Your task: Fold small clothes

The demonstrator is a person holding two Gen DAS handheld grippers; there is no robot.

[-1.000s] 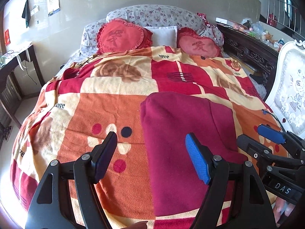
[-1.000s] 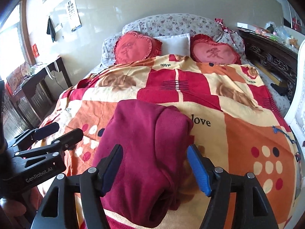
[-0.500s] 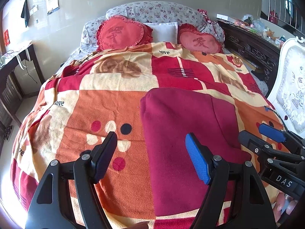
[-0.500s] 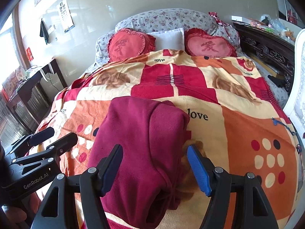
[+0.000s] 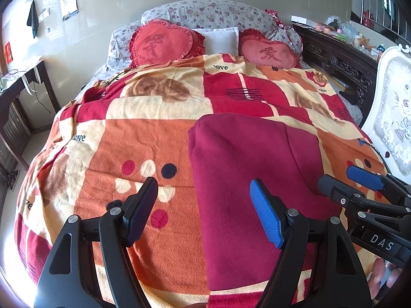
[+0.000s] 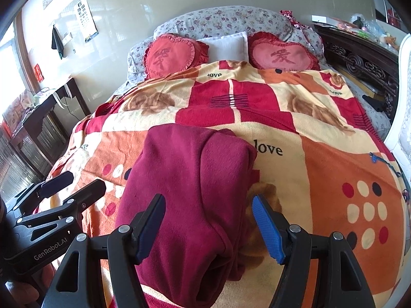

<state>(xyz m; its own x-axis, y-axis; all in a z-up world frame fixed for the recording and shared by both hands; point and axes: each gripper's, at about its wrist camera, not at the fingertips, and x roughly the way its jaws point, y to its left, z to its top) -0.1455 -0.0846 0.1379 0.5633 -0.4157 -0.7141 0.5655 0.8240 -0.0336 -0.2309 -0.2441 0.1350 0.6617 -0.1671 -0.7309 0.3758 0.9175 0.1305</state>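
Both hand-held grippers tilt down over the bed's near edge, the left (image 5: 204, 211) and the right (image 6: 208, 227) each gaping wide, empty. The folded maroon garment (image 6: 190, 179) lies on the blanket (image 5: 143, 138) beneath them.

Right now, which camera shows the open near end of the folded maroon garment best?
The right wrist view: the maroon garment lies centred between the open jaws, its layered near end facing the camera. The left wrist view shows only its flat top, right of centre.
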